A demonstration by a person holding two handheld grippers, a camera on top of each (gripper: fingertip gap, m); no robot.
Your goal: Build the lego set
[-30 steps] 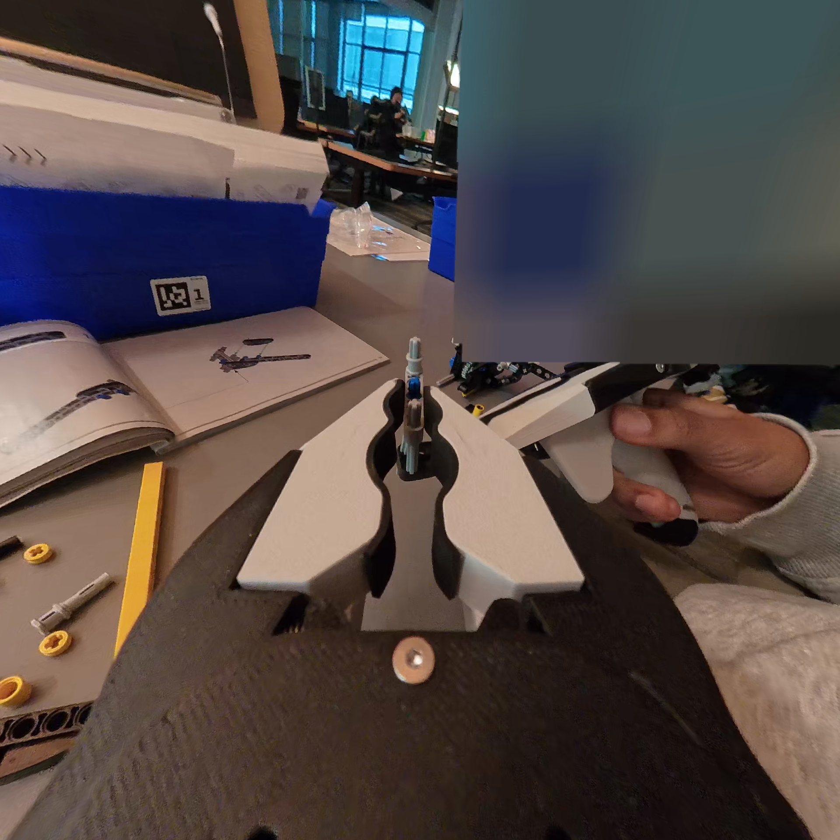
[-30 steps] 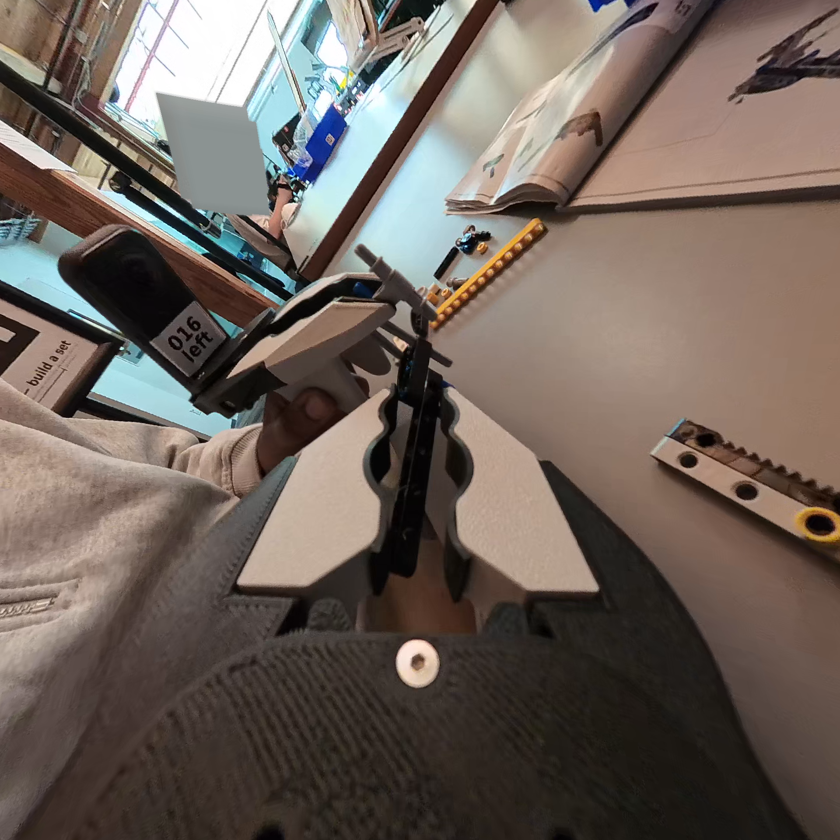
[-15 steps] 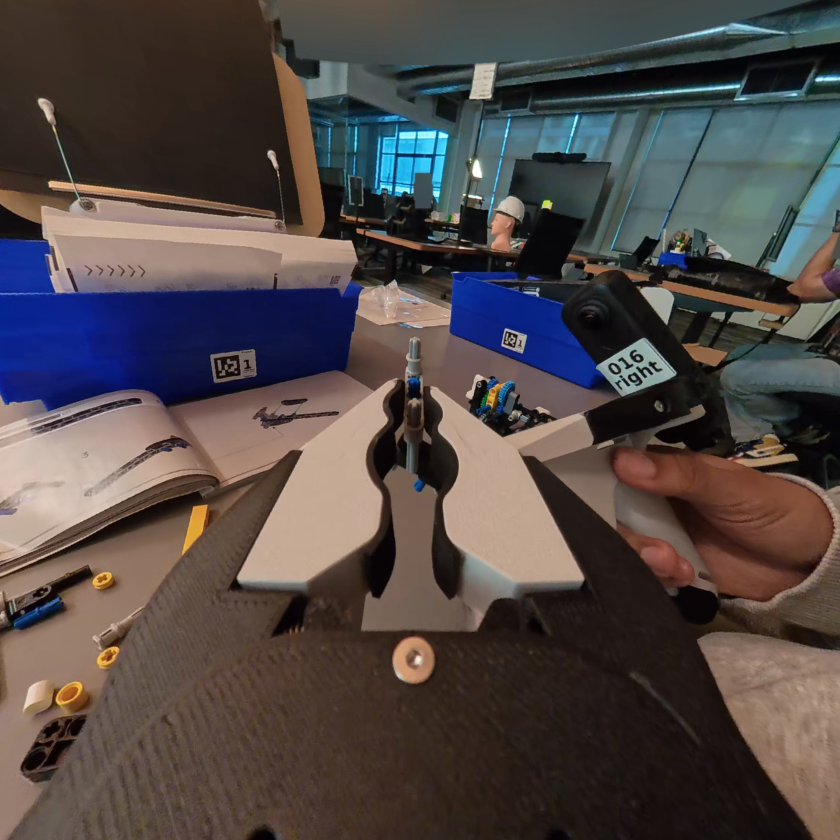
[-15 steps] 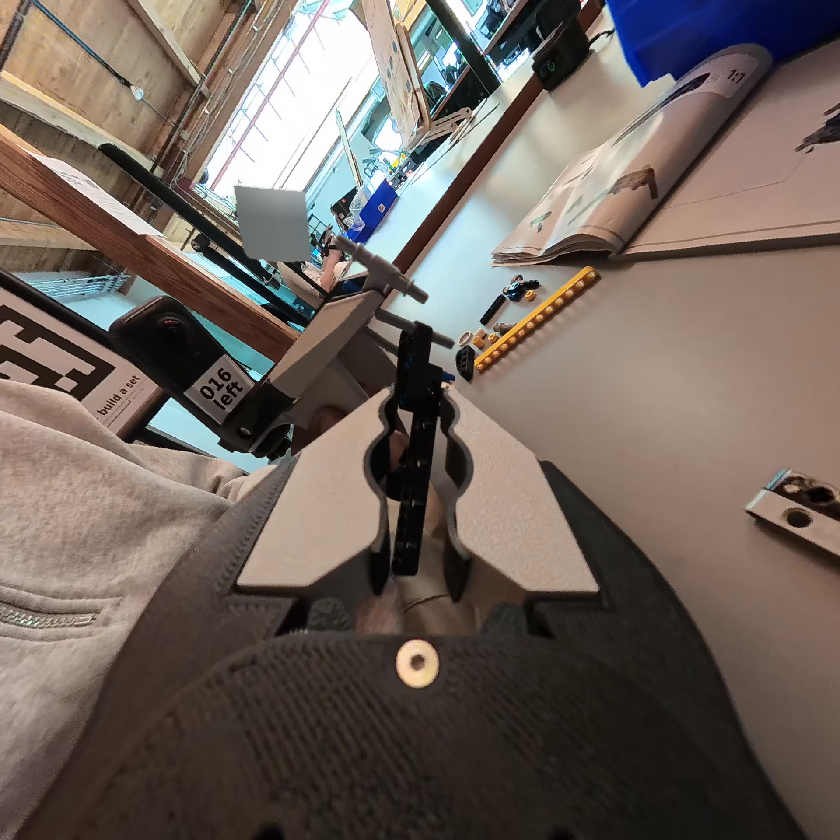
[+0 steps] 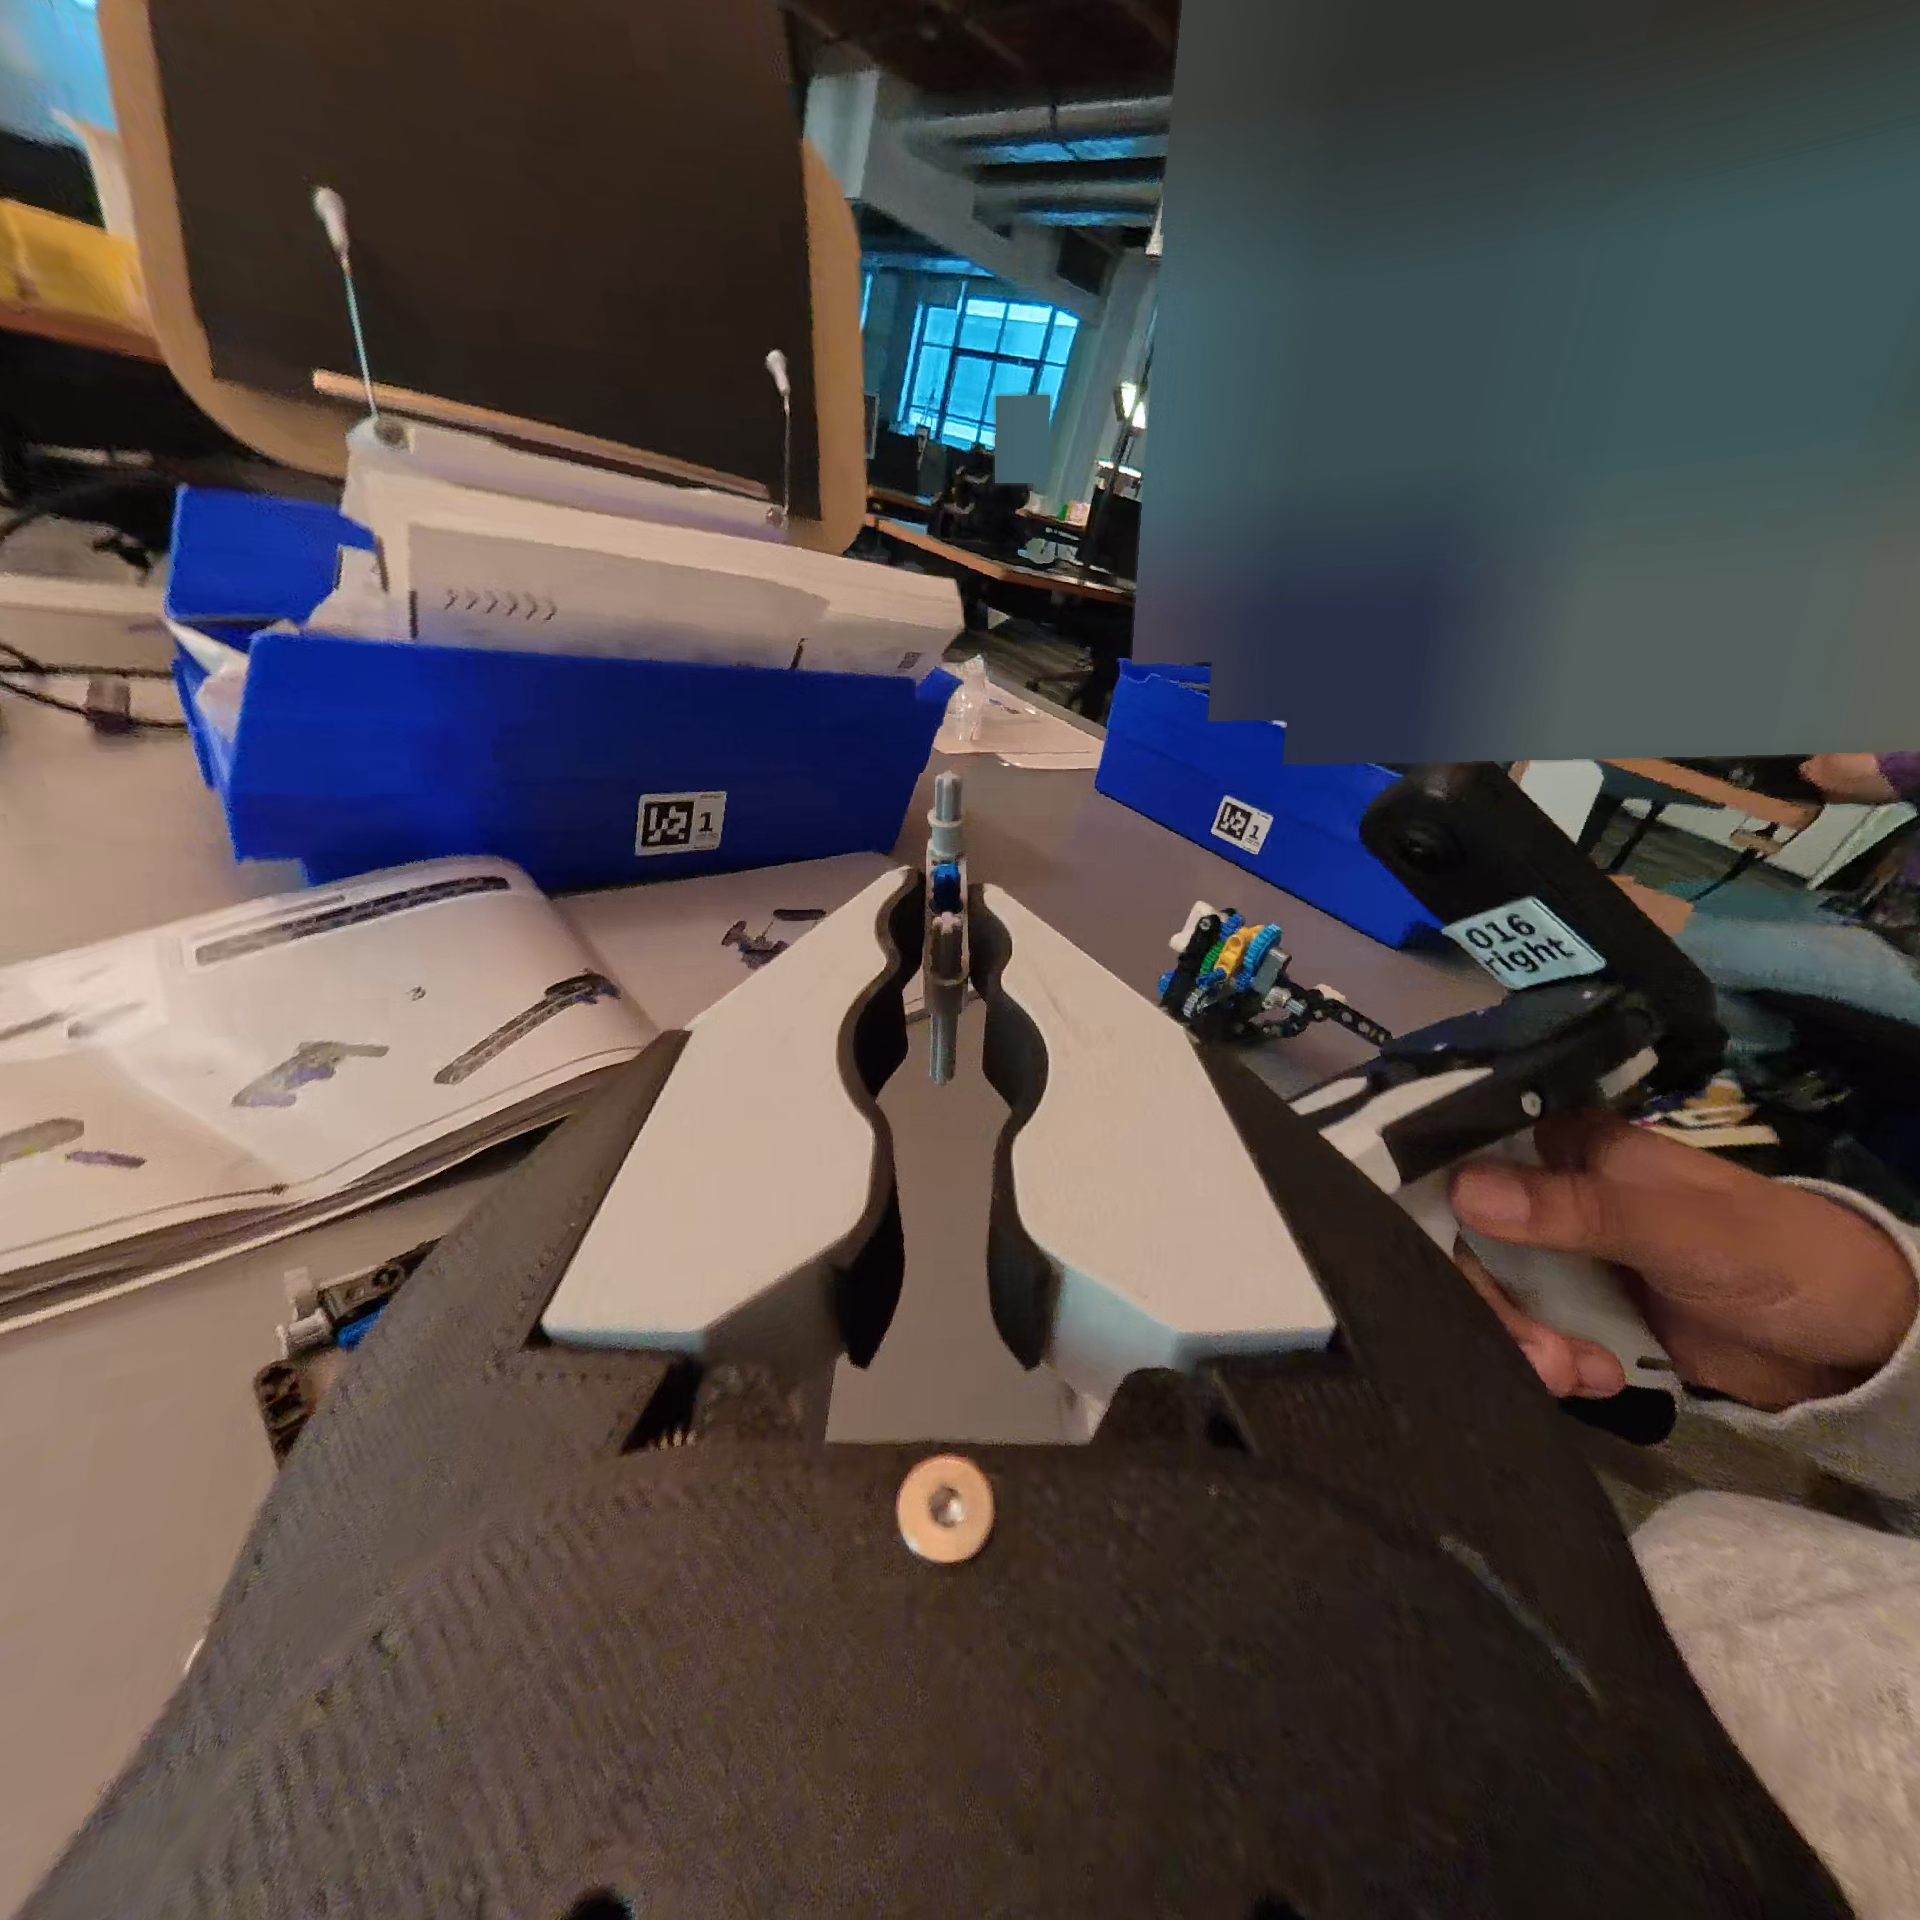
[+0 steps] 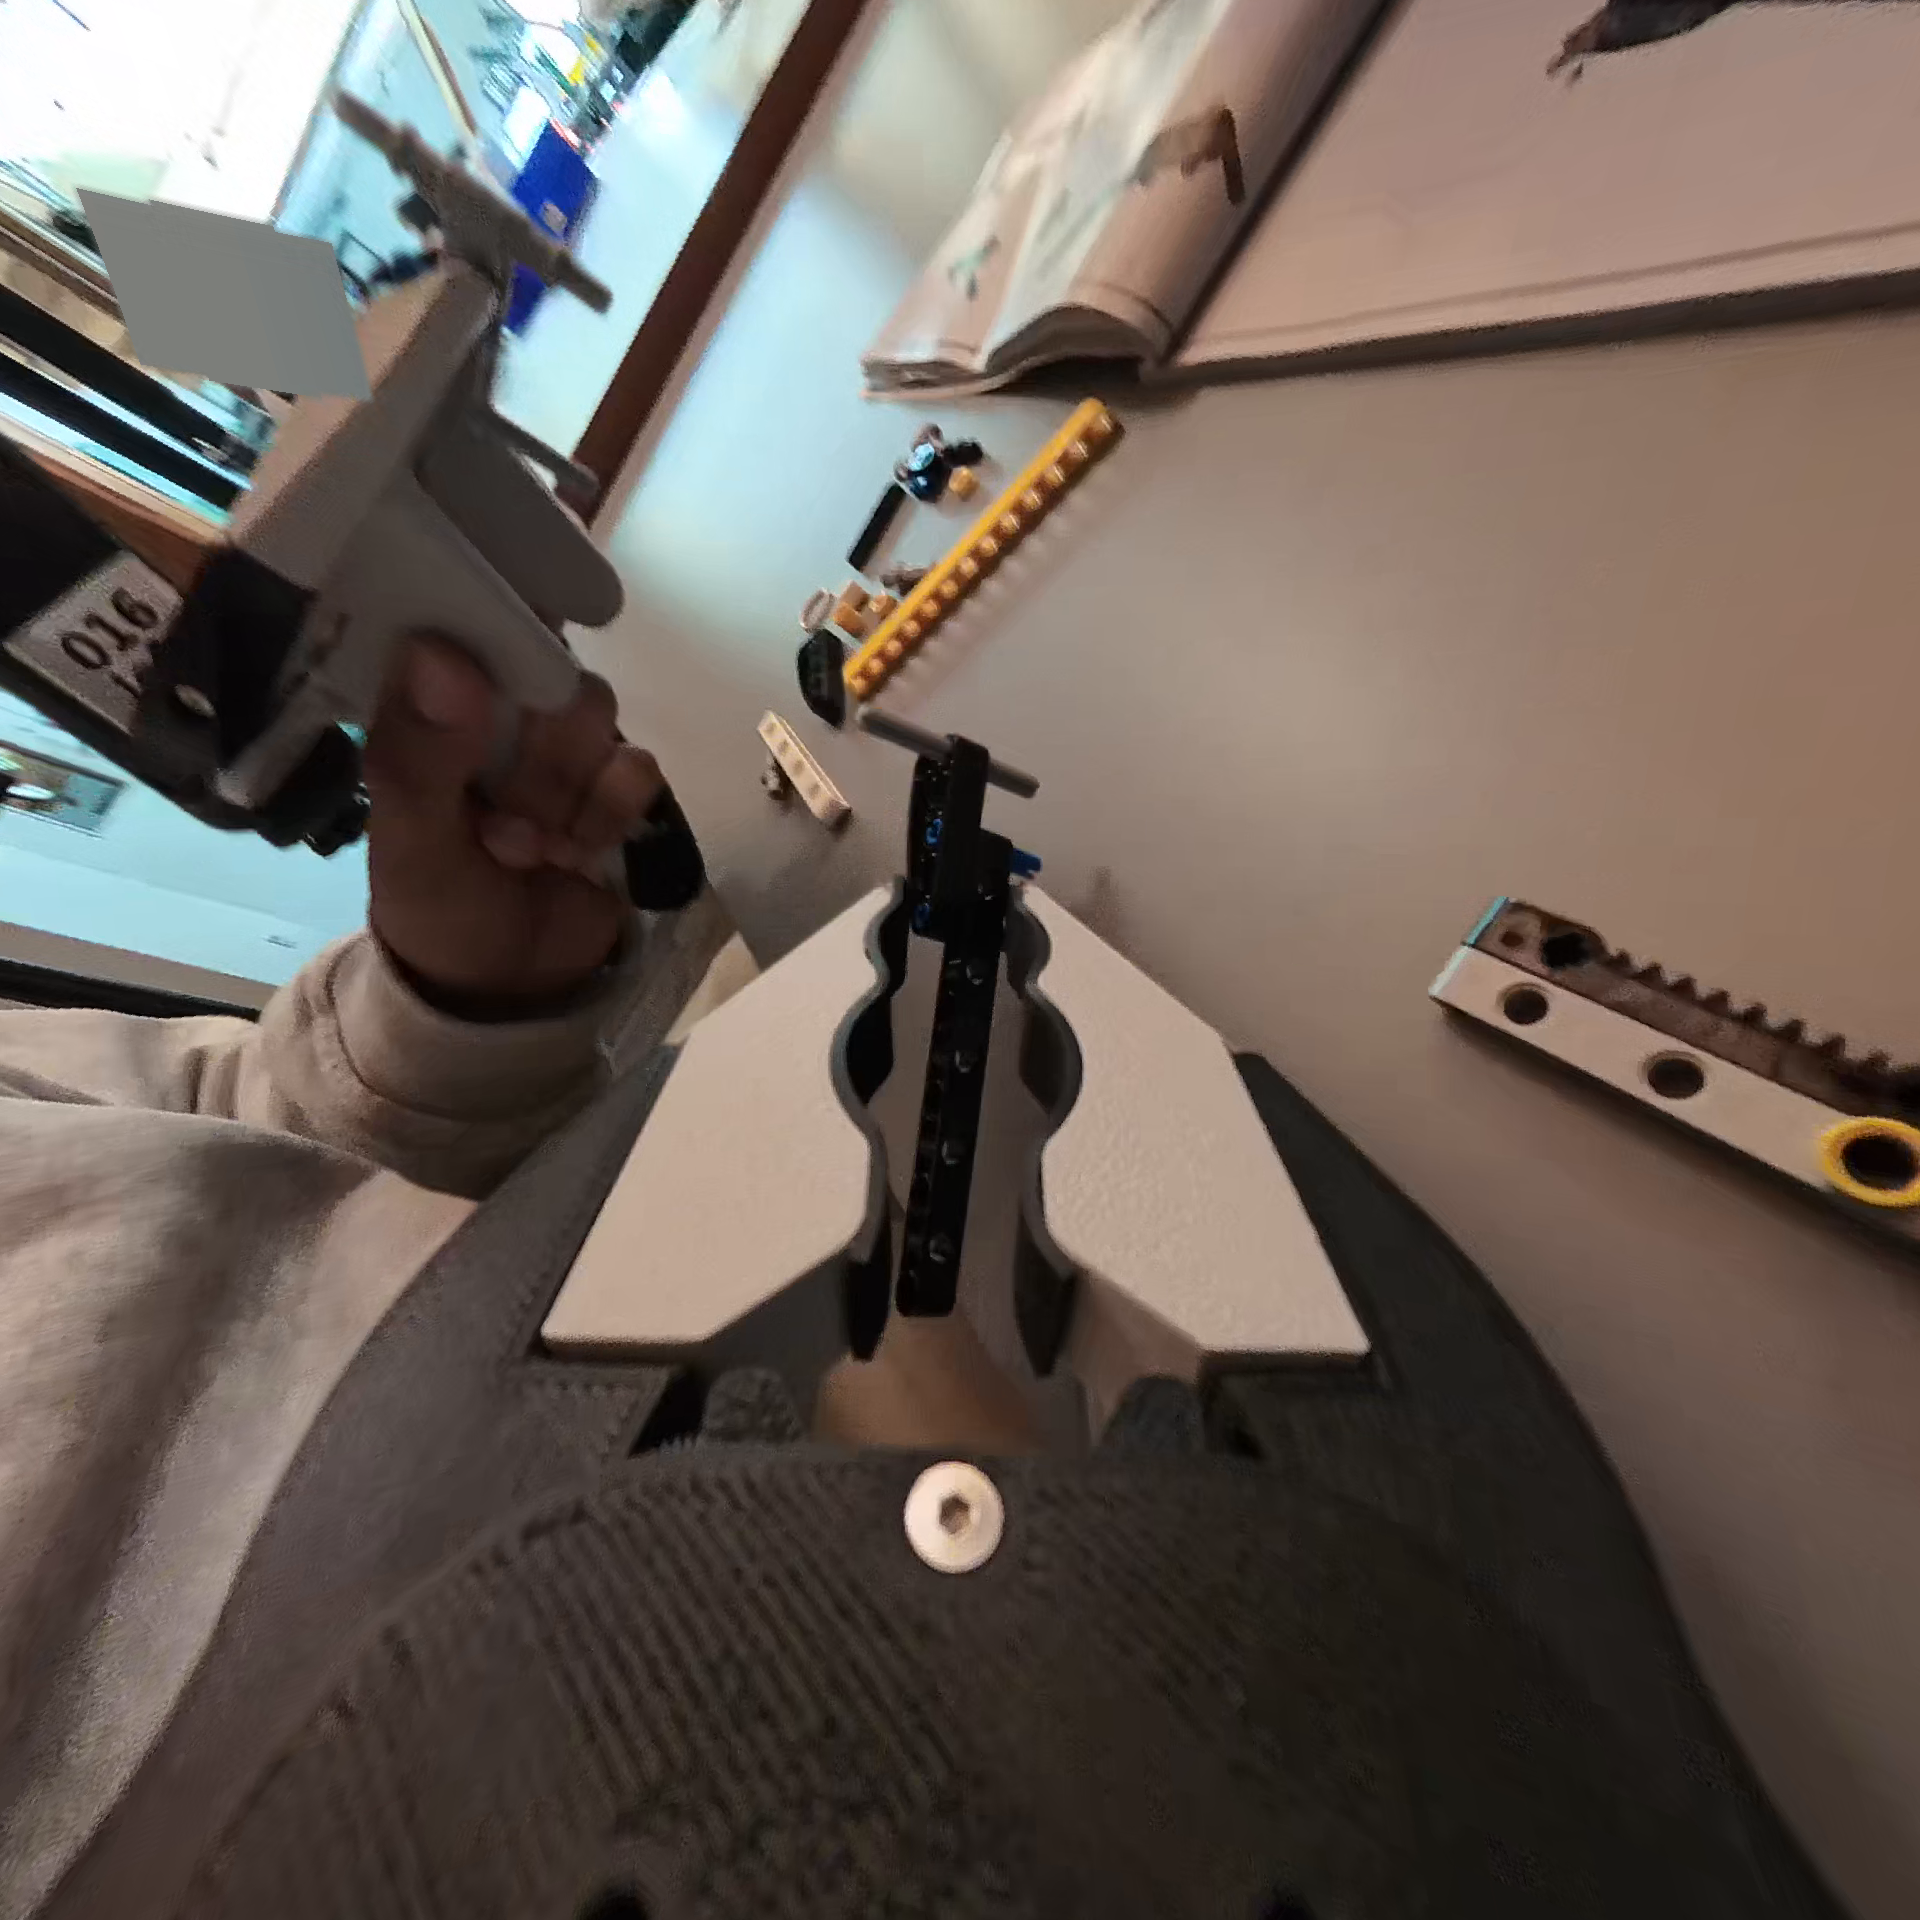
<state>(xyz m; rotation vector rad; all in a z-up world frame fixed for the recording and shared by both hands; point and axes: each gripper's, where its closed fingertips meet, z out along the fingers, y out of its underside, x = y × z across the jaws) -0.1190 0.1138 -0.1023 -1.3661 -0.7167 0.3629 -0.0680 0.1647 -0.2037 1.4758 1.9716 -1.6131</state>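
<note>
Grippers have pulled apart: left gripper [image 5: 945, 914] still clenches the grey pin [image 5: 943, 935], now upper left; right gripper [image 6: 961, 914] keeps gripping the black beam [image 6: 951, 1039], centre frame.

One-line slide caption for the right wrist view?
Right tool clamps a black beam with a grey cross axle above the table; yellow beam behind.
</note>
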